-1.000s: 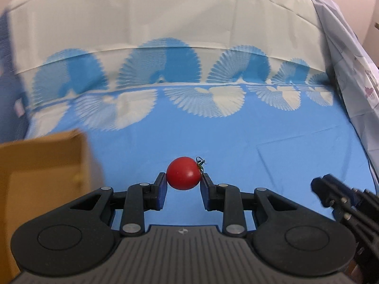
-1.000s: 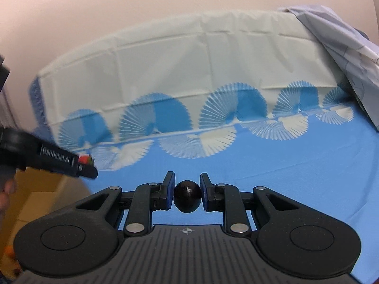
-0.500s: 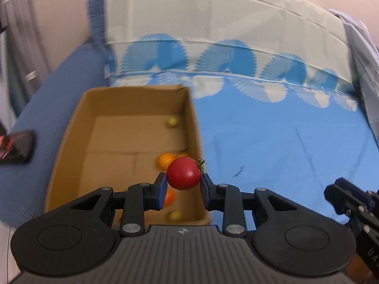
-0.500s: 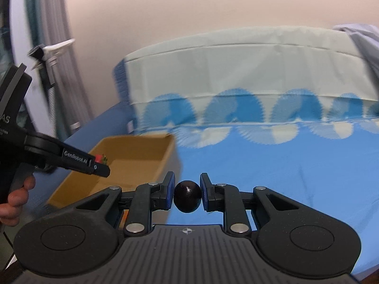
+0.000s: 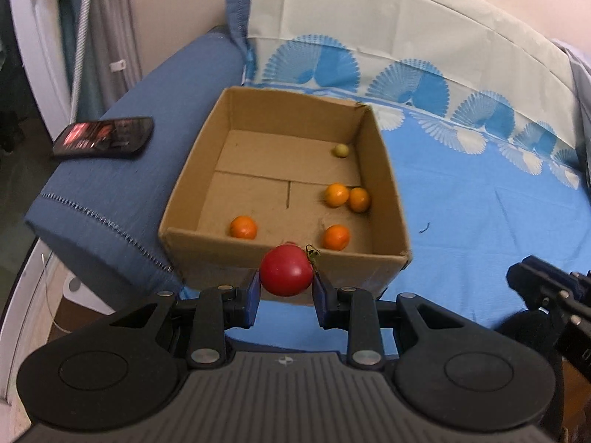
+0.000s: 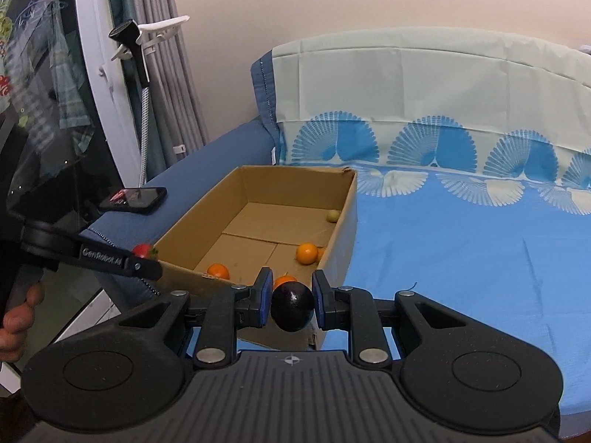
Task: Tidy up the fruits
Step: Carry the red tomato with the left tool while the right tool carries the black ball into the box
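The left gripper (image 5: 286, 293) is holding a round red tomato with a green stalk (image 5: 286, 275) between its blue pads, the jaws standing narrow and pressing on both sides of the fruit. In the left wrist view the tomato is sitting at lower centre, just in front of the near wall of the open brown cardboard box (image 5: 384, 170), which is filling the middle of the frame on the blue patterned bed sheet (image 5: 480, 214). The right gripper (image 6: 289, 304) is clamping a dark purple, egg-shaped fruit (image 6: 292, 306) in the same narrow way; in the right wrist view the box (image 6: 347, 199) is lying ahead and to the left, its near right corner just behind the gripped fruit.

Inside the box four small orange citrus fruits (image 5: 336, 194) are gathering toward the near and right side, with one small pale yellow-green fruit (image 5: 341, 150) lying at the far right corner. The left half of the box floor is showing bare.

The relation that matters: the box opening is lying straight ahead of and beyond the tomato, across the near wall. The left gripper looks the nearer to a drop; the right one, at the box's corner, would probably need to come further left. A black phone (image 5: 105, 136) is resting on the dark blue sofa arm (image 5: 110, 199) at the left, apart from the box.
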